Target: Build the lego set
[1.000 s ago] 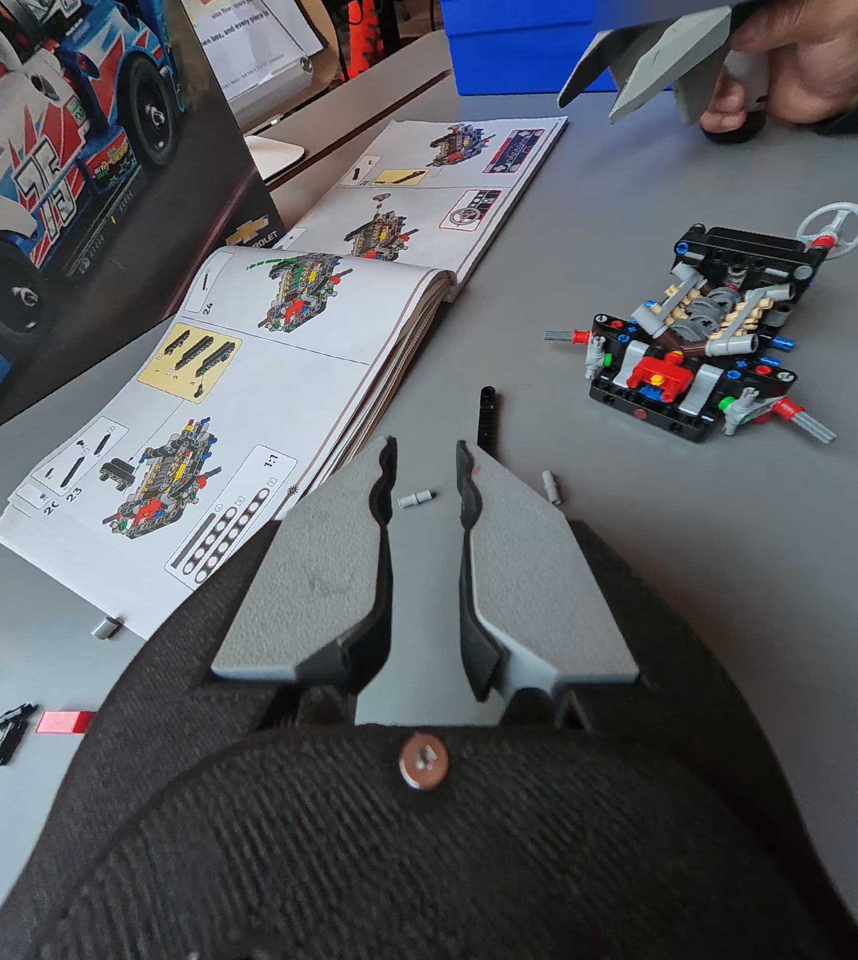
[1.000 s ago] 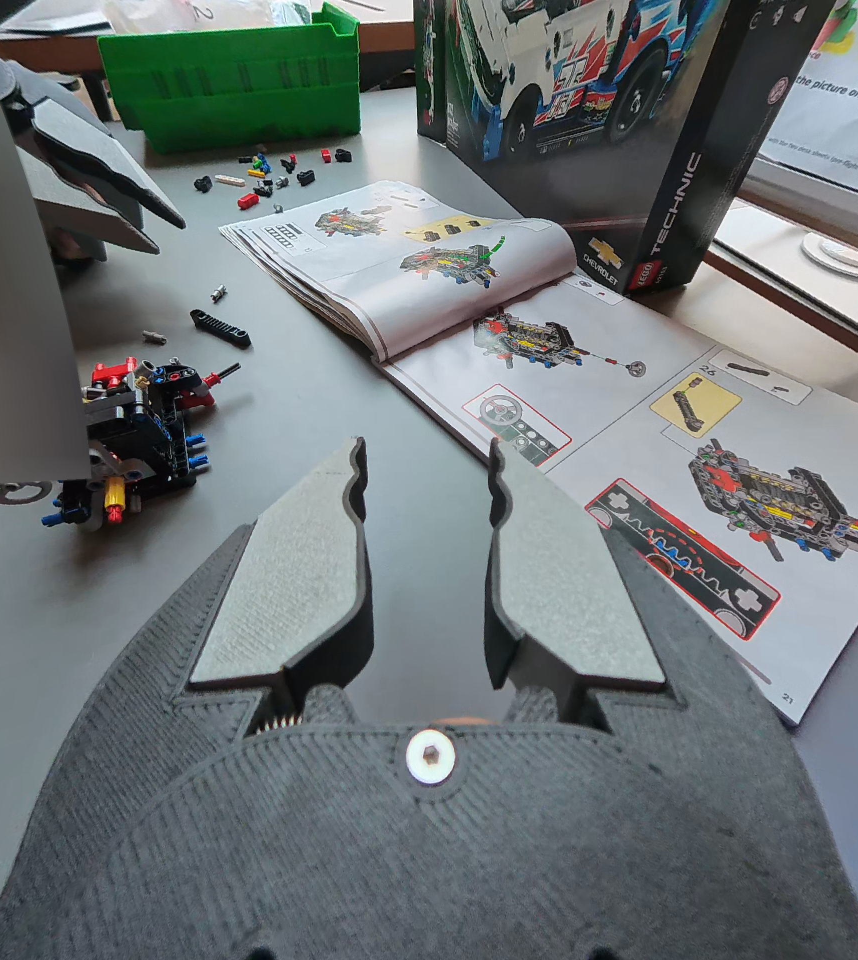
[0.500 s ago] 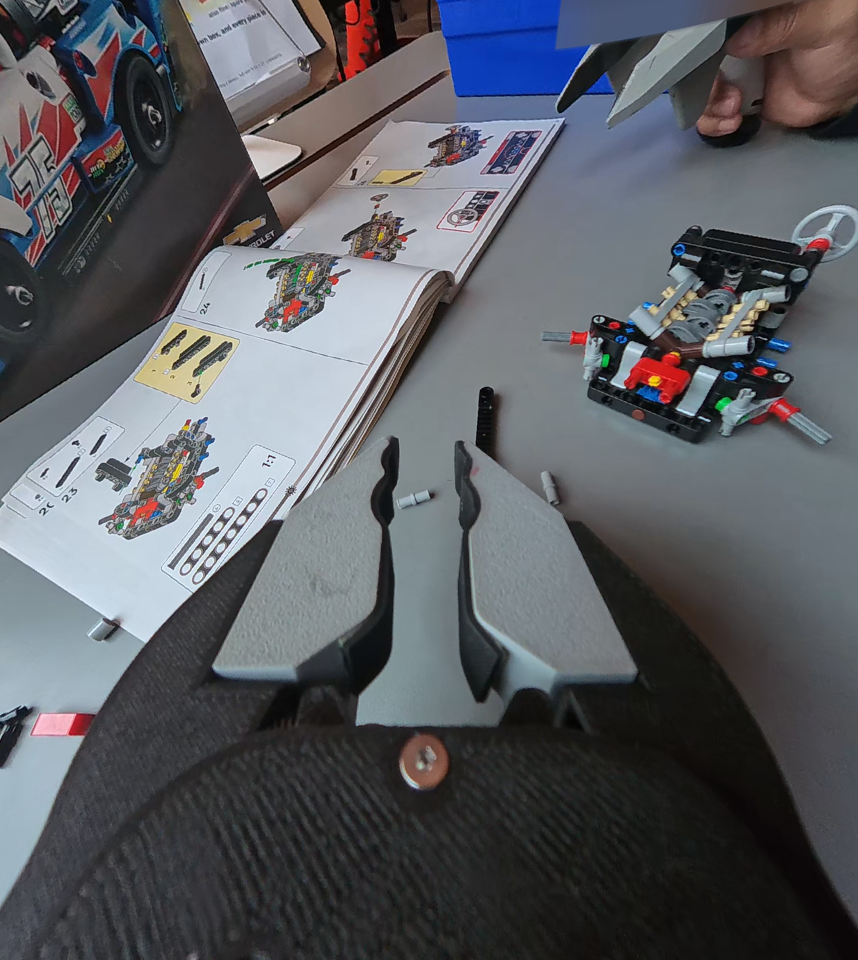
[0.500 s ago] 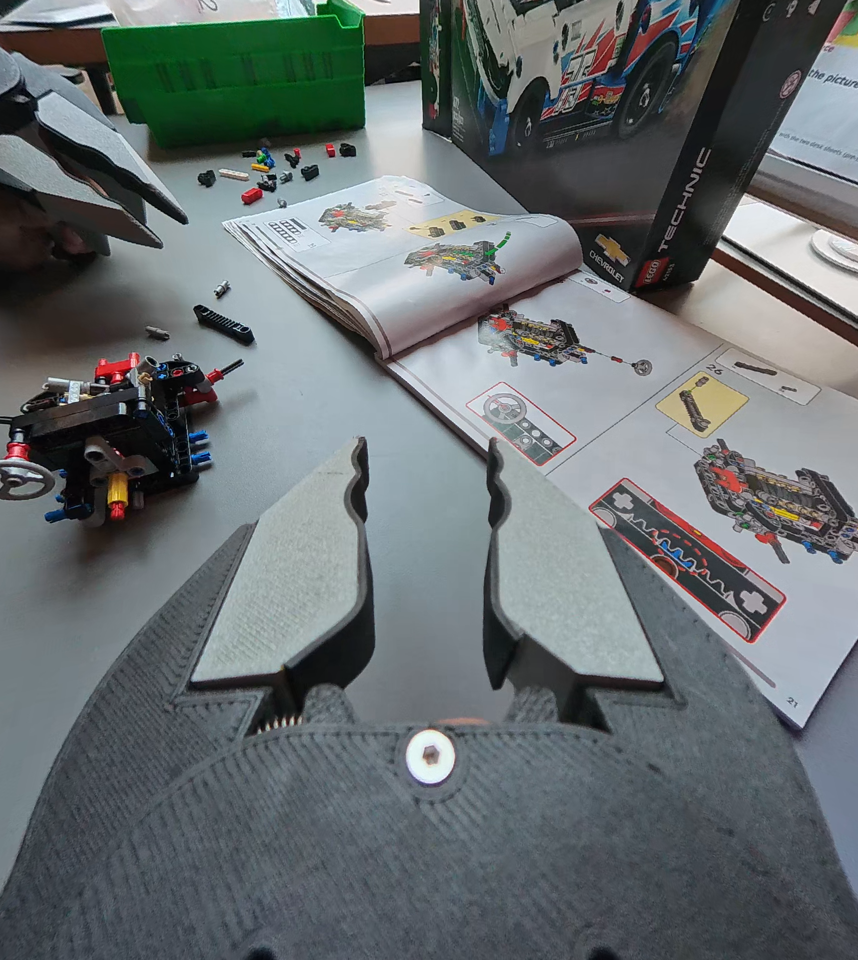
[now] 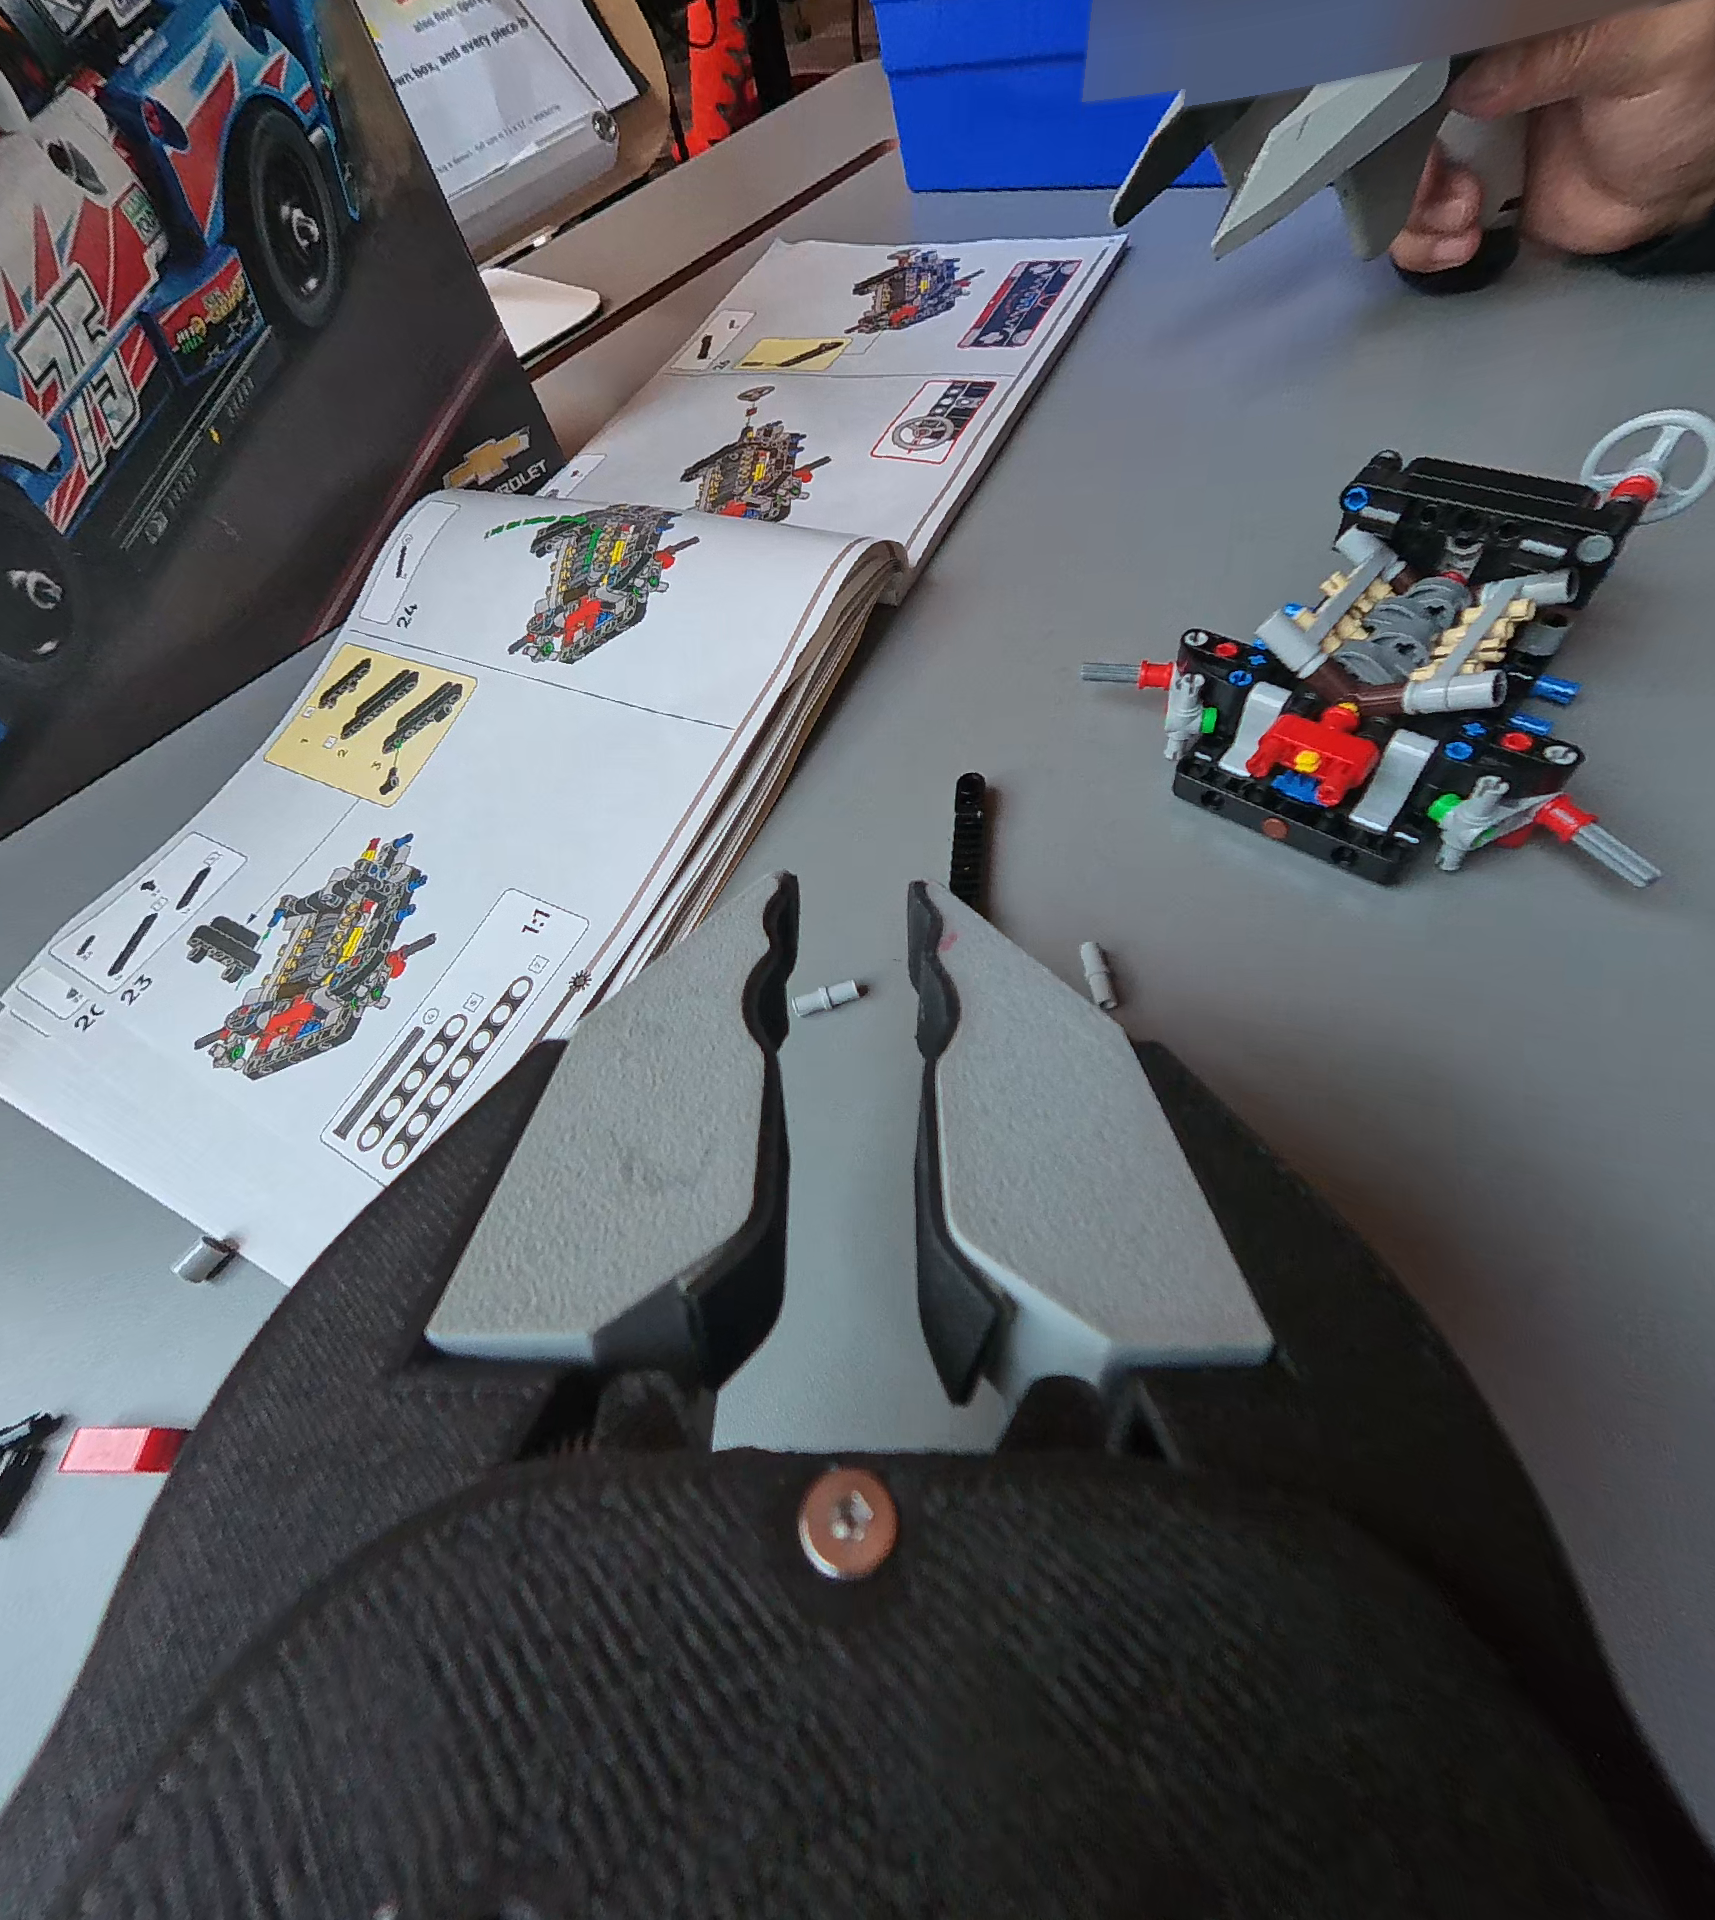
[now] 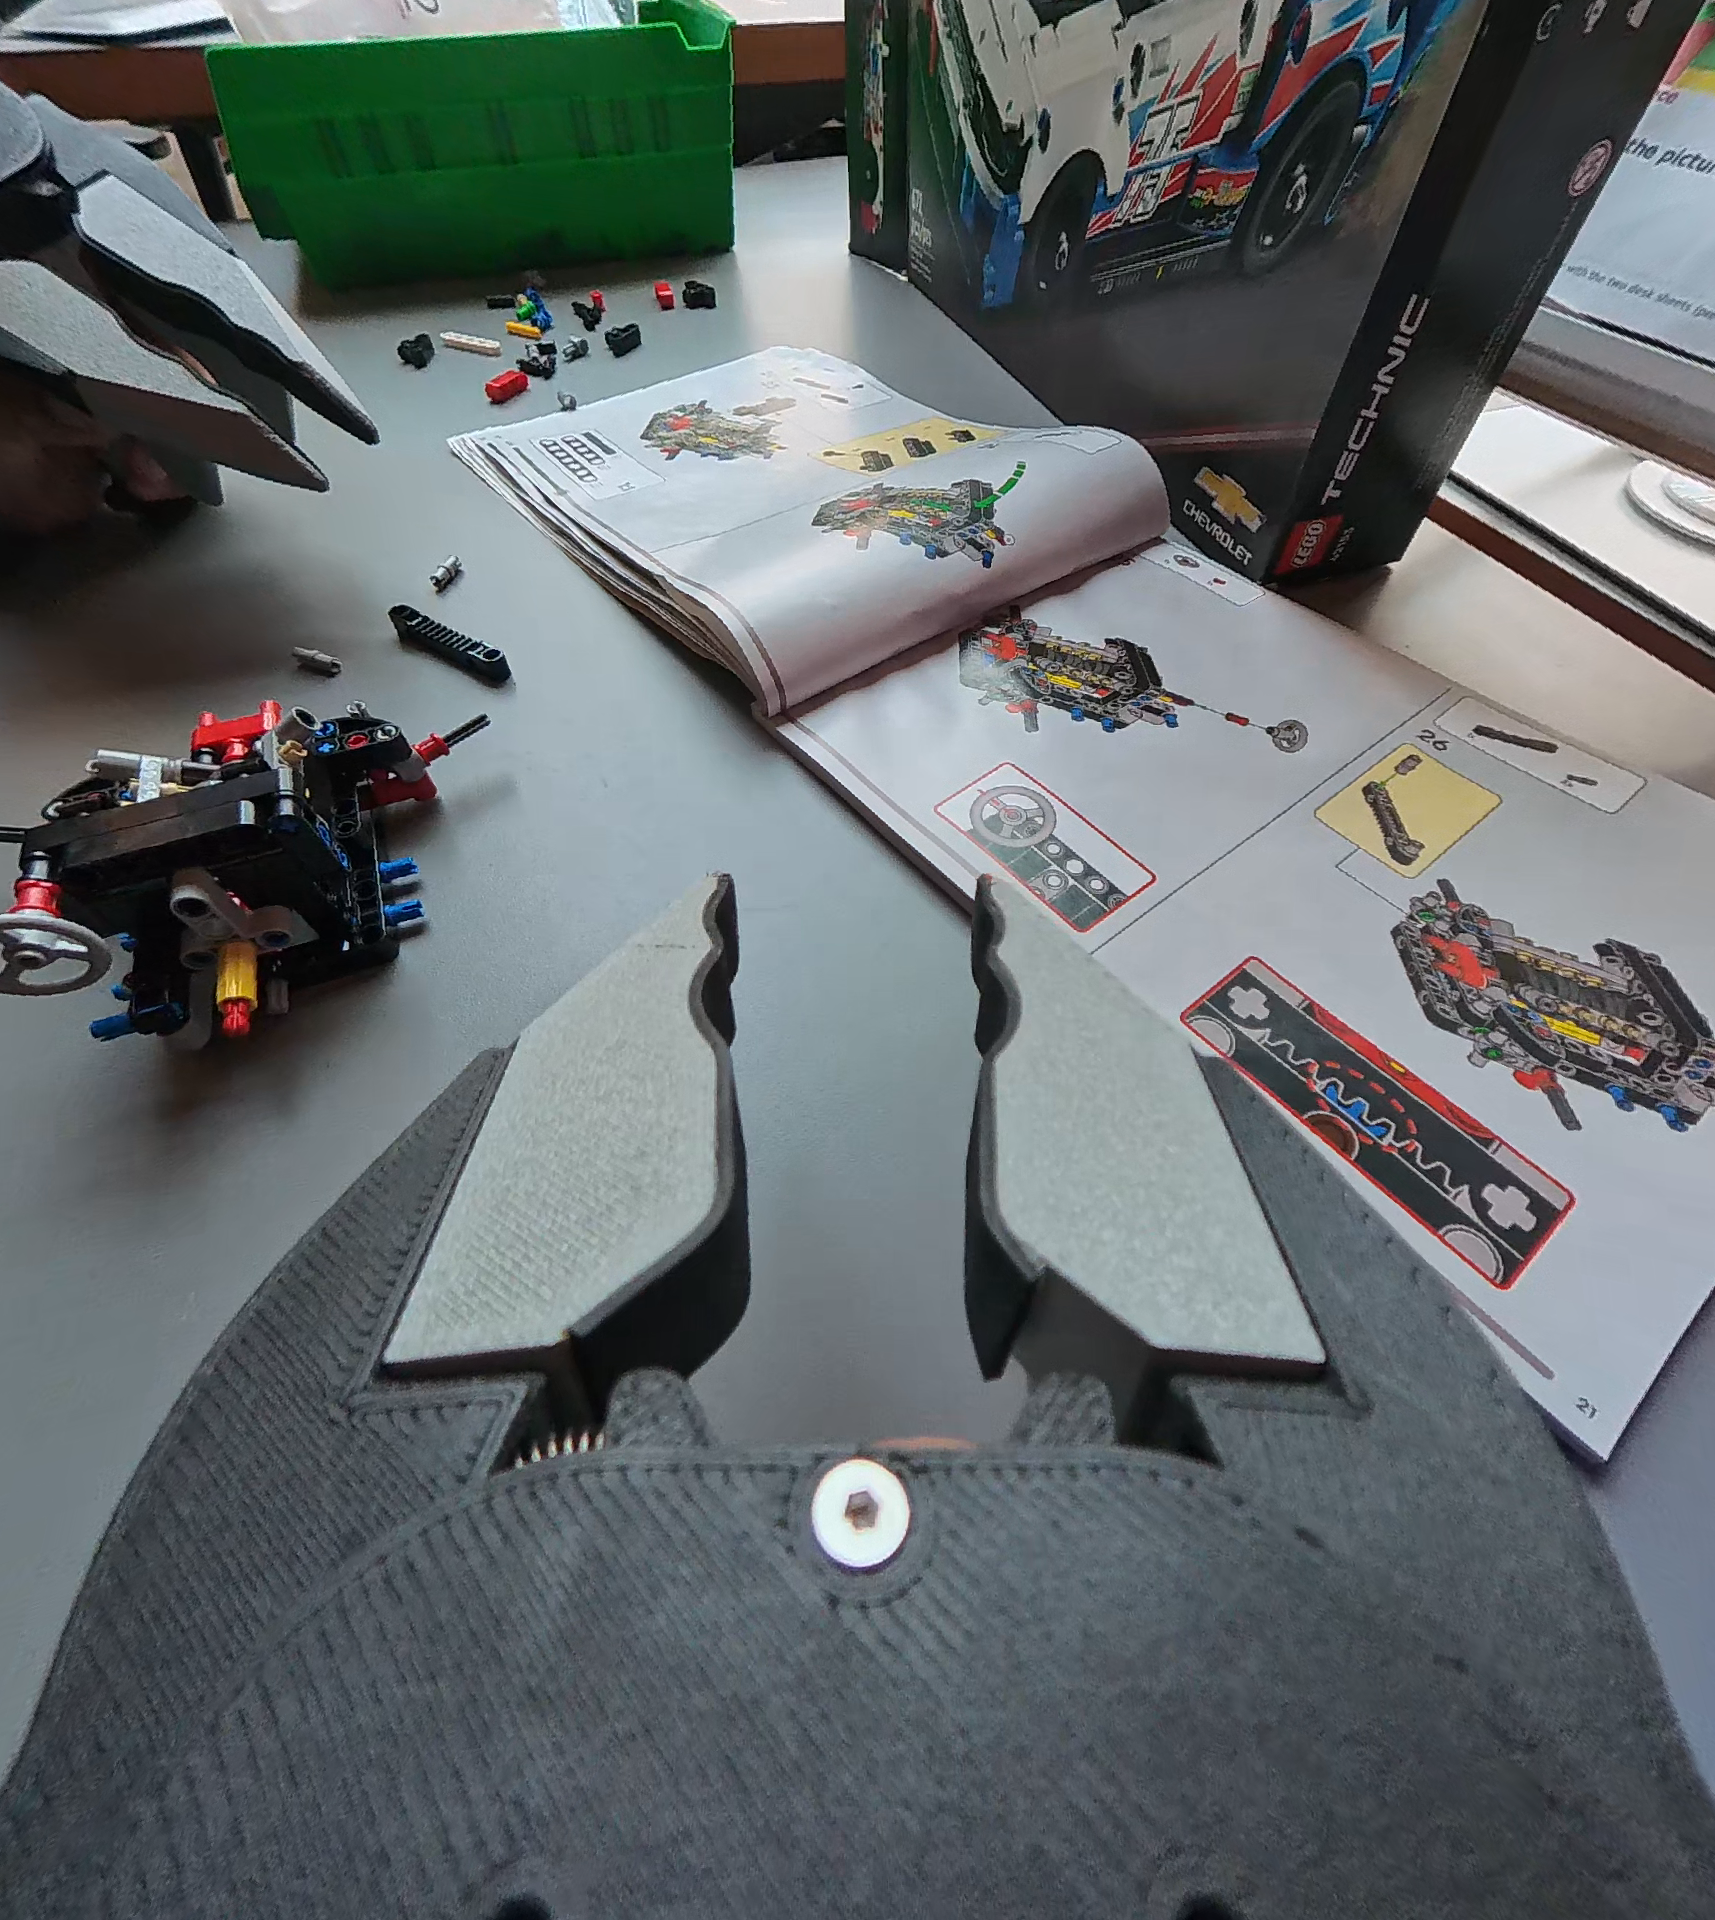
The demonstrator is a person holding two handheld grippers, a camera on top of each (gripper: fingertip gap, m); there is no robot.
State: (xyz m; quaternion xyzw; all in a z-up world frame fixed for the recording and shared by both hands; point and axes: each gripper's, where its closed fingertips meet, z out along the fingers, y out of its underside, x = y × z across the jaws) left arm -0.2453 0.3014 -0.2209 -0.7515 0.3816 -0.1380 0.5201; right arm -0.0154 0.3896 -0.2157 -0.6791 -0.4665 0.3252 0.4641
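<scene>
The part-built chassis [image 5: 1383, 675] with a grey steering wheel lies on the grey table, right of and beyond my left gripper [image 5: 855, 896]. That gripper is open by a narrow gap and holds nothing. A small grey pin [image 5: 829, 997] lies on the table, seen in the gap between its fingers. A second grey pin [image 5: 1097, 971] and a black beam [image 5: 967, 831] lie just beyond. My right gripper [image 6: 853, 902] is open and empty over bare table, with the chassis [image 6: 209, 862] to its left and the beam [image 6: 448, 644] farther off.
The open instruction booklet [image 5: 520, 779] lies left of the left gripper and right of the right gripper [image 6: 1040, 727]. The set's box [image 6: 1248, 260] stands behind it. A green bin [image 6: 479, 156], a blue bin [image 5: 988, 94] and loose small parts [image 6: 552, 332] lie at the table's far parts. Across from one pair of fingers to the other is roughly 25 cm.
Both grippers have drifted only slightly. Neither has opened or shut, and the parts on the table have not moved.
</scene>
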